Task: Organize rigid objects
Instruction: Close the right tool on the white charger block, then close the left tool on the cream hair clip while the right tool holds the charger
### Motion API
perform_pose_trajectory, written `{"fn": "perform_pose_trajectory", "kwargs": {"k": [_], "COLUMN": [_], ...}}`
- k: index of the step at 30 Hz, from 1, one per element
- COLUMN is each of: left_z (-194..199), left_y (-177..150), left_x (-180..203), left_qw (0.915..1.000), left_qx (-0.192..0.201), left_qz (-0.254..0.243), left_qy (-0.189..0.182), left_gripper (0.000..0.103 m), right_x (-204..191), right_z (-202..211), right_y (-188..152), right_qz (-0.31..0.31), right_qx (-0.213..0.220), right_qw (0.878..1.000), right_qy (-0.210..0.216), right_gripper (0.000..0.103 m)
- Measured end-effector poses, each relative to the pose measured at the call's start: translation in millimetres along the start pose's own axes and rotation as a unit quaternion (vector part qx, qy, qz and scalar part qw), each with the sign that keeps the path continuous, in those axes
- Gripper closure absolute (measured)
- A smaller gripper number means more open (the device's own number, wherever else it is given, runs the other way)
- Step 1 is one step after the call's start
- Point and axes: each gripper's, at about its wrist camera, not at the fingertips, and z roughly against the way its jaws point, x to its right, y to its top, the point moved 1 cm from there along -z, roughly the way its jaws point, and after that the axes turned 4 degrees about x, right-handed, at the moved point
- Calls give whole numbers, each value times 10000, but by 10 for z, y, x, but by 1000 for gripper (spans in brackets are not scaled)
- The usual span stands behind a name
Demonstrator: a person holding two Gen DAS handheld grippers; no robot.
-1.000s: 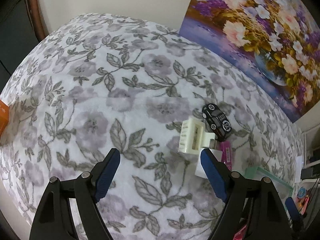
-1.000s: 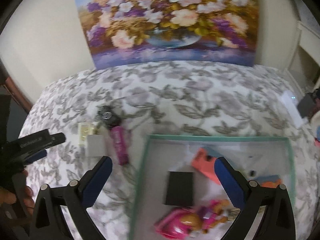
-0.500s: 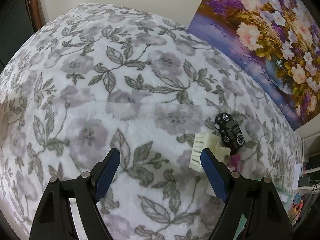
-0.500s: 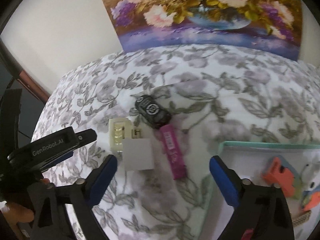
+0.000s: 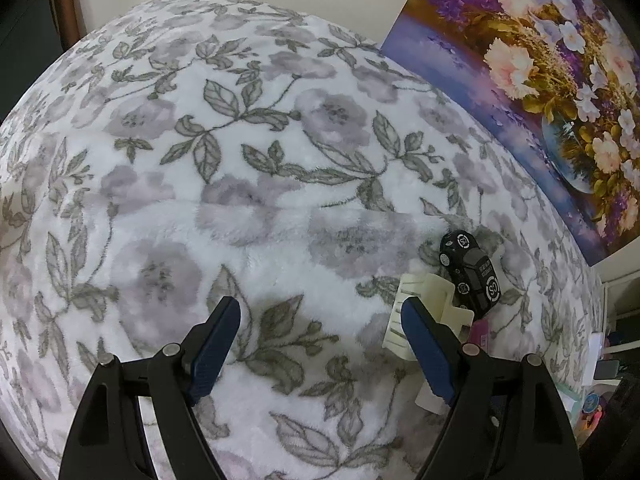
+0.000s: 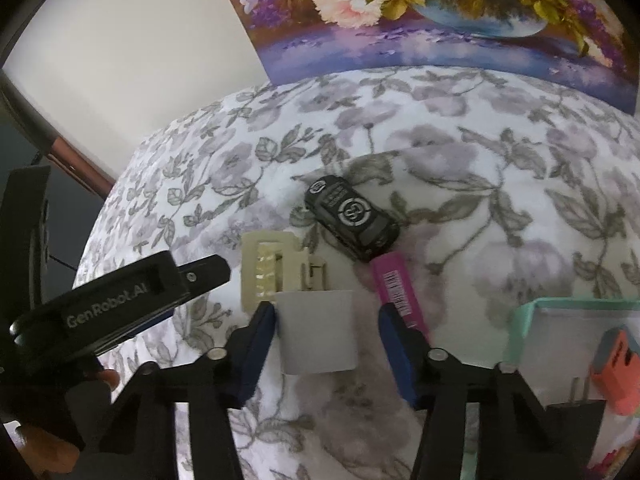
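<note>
In the right wrist view my right gripper (image 6: 326, 314) is open with a white cube-shaped block (image 6: 317, 330) between its fingers, not clamped. Behind the block lie a cream plastic clip (image 6: 272, 270), a black toy car (image 6: 352, 218) and a pink lighter (image 6: 398, 290) on the floral blanket. The mint tray (image 6: 520, 322) at the right holds an orange item (image 6: 616, 372) and a black plug (image 6: 576, 404). In the left wrist view my left gripper (image 5: 320, 320) is open and empty over the blanket; the cream clip (image 5: 424, 304) and black car (image 5: 472, 274) lie beside its right finger.
A floral painting (image 6: 420, 20) leans on the wall behind the bed. The left gripper's body (image 6: 108, 308) sits at the left of the right wrist view. Shelves and clutter (image 5: 616, 360) stand past the bed's right edge.
My right gripper has moved left from above the tray to the pile and now straddles the white block. My left gripper has shifted slightly left, staying open.
</note>
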Motion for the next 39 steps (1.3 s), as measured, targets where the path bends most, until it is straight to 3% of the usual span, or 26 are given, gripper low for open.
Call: {"fn": "perform_pose_trajectory", "kwargs": {"k": [4,15,23,28,32,34,39], "left_z": [-13,57,26,-110,-196,-219,-138], "left_y": [4,-12,-84,-144,-186,-193,-205], "left_x": [11,104,468,665,730,739,731], "left_qw": [10000,9996,9974,9965,9960,9959,9955], "left_qx": [2,109,169,118,66,66,142], "left_qz": [29,33,-359,-616,-772,-828,-853], "left_qy": [-8,-276,-602,-550,-436,-364,-379], "left_gripper": [20,20,20,21,34,49,49], "right_x": [-5,186,540,693,709,708,714], "right_z": [-68,132,411,493,499,505,541], "right_y": [-28,37,130,149,152,152,130], "right_qz": [-65,-300,-662,-809,-807,-793,-788], "right_qx": [-69,138,411,475,472,468,444], "right_qw": [9999,9994,9963,9949,9948,9950,9950], "right_qy": [104,-77,-372,-374,-395,-394,-433], "right_gripper": [57,57,57,58,58,58,58]}}
